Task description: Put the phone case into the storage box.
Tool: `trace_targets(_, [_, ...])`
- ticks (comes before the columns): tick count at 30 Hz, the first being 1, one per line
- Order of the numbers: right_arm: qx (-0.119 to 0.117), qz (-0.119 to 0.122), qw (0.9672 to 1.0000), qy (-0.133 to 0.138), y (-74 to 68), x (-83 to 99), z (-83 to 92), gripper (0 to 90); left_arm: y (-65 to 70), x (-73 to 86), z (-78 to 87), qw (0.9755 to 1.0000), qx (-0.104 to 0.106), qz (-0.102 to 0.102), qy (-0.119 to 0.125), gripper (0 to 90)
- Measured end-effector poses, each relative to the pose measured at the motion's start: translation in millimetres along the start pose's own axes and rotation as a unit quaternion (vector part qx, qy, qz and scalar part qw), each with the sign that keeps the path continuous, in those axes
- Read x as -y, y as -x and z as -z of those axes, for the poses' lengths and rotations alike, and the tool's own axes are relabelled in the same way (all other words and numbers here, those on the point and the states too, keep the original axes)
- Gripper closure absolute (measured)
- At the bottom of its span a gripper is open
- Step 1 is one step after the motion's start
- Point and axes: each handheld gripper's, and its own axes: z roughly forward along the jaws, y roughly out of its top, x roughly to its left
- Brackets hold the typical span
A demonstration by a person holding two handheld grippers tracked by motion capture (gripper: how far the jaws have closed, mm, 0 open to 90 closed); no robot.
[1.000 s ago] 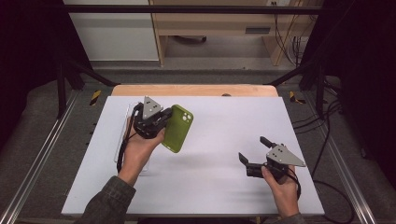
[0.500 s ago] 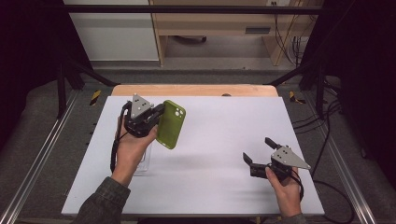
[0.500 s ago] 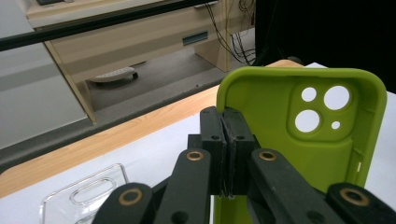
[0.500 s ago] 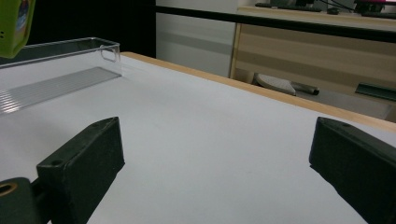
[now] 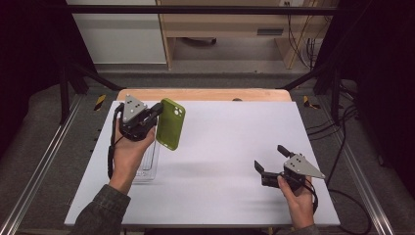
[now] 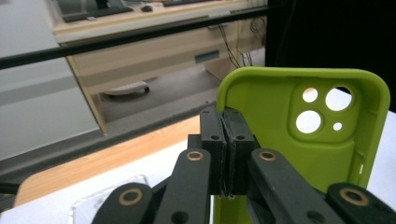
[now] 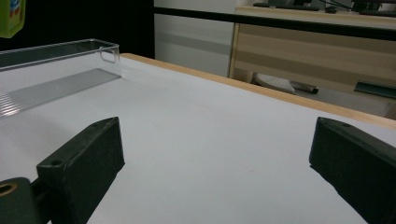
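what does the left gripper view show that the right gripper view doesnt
Left gripper view: the left gripper, its jaws shut on the edge of the green phone case, seen from the hollow inside with camera cutouts. Right gripper view: the right gripper with jaws wide apart and nothing between them. Both: the clear tray, white table and wooden furniture behind.

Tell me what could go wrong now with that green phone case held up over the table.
The left gripper pinches only one side edge of the green phone case, so it could twist or slip out and drop. The clear tray lies partly under the left hand, which might knock it when lowering. The right gripper, jaws open, rests far off, too distant to catch anything.
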Motion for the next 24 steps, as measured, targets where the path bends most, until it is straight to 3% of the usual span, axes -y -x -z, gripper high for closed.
trace_targets(10, [-0.002,-0.014,0.9999,0.007,0.8,0.6,3.1,2.6,-11.6,2.1,8.6,0.9991,-0.035,0.016,0.018,87.6])
trace_targets(17, [0.006,-0.024,0.9996,0.014,2.9,1.6,7.1,2.4,-21.8,5.8,6.4,0.9988,-0.042,0.008,0.025,87.6])
trace_targets(24, [0.006,-0.021,0.9997,0.01,3.6,3.4,7.5,2.3,-33.4,9.2,6.1,0.9983,-0.046,0.026,0.026,87.6])
